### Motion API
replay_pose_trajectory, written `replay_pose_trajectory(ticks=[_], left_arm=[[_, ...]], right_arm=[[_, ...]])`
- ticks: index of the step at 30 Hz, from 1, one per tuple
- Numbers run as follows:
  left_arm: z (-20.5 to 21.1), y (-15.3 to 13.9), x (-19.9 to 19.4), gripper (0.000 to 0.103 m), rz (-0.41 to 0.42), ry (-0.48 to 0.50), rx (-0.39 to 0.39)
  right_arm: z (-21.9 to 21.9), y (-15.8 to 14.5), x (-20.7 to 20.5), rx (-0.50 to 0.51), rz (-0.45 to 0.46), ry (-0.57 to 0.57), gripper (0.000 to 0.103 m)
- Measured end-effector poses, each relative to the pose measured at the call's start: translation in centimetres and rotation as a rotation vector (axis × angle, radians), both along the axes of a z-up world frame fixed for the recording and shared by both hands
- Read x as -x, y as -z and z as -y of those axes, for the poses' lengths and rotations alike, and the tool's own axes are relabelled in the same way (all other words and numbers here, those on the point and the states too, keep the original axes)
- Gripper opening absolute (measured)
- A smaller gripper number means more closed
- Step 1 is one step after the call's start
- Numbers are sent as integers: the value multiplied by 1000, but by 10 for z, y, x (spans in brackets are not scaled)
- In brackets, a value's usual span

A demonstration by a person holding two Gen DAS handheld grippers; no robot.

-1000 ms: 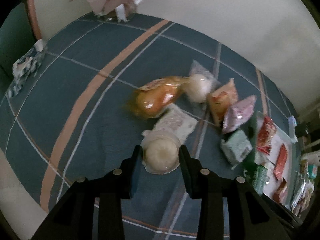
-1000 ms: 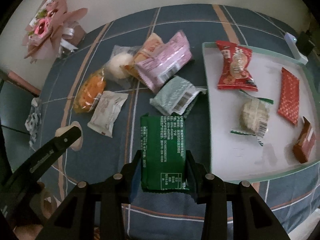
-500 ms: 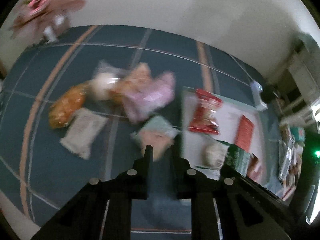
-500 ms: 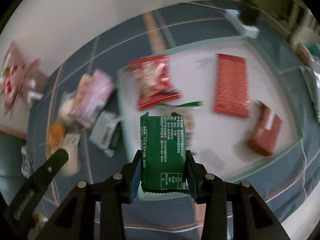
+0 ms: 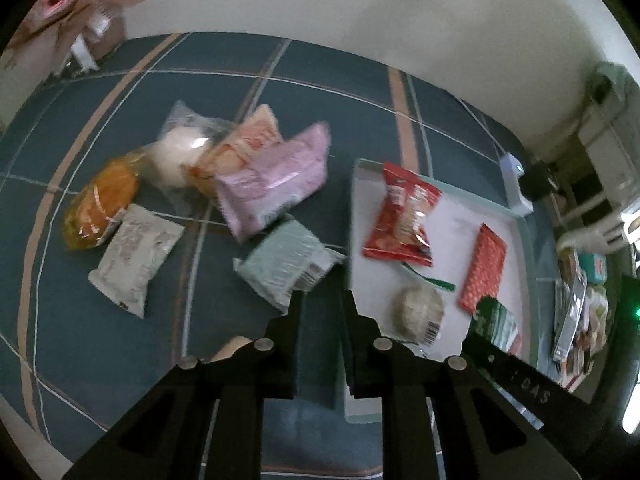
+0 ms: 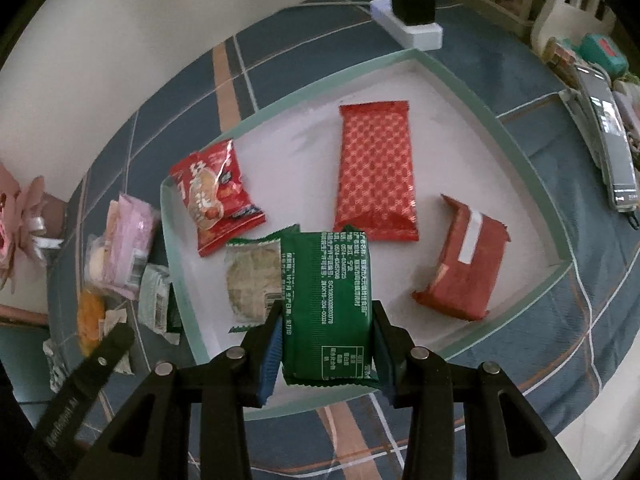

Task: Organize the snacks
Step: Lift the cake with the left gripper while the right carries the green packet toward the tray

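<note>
My right gripper [image 6: 326,320] is shut on a dark green snack pack [image 6: 327,300] and holds it above the near part of the white tray [image 6: 532,184]. The tray holds a red peanut bag [image 6: 216,196], a red patterned bar [image 6: 376,168], a red box [image 6: 464,264] and a round pastry [image 6: 252,280]. My left gripper [image 5: 322,300] is narrowly open and empty above the cloth at the tray's left edge [image 5: 352,216]. A pale round snack [image 5: 228,350] shows just below its left finger. Loose snacks lie left: a mint pack [image 5: 286,264], pink bag [image 5: 272,176], white pack [image 5: 134,256], orange bread [image 5: 100,204].
A blue plaid cloth [image 5: 240,72] covers the table. A paper flower bouquet [image 5: 80,4] stands at the back left. A power strip with plug [image 6: 412,20] lies behind the tray. A stapler-like tool and clutter [image 6: 604,120] sit to the tray's right. A wall is behind.
My right gripper carried the green pack from the cloth to over the tray. My left gripper left the round pale snack and swung right toward the tray.
</note>
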State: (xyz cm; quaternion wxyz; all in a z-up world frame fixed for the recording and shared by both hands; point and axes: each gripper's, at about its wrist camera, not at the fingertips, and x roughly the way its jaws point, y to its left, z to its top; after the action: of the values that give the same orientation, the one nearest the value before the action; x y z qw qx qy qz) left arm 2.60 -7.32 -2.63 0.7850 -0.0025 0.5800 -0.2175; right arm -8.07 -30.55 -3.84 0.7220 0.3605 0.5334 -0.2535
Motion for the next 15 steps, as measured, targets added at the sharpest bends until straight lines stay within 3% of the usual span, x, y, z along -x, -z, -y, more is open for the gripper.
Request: replay_pose_trajectory(ticks=[6, 13, 14, 15], left_arm=[[-26, 6, -14, 18, -48, -69, 37], [-44, 24, -16, 27, -90, -109, -48], [-45, 27, -13, 33, -96, -107, -60], [-46, 29, -12, 45, -100, -106, -74]], right_arm=[[-9, -2, -6, 10, -5, -42, 42], [-17, -4, -13, 21, -7, -80, 42], [-19, -2, -13, 15, -10, -87, 42], [-20, 0, -14, 10, -17, -90, 42]])
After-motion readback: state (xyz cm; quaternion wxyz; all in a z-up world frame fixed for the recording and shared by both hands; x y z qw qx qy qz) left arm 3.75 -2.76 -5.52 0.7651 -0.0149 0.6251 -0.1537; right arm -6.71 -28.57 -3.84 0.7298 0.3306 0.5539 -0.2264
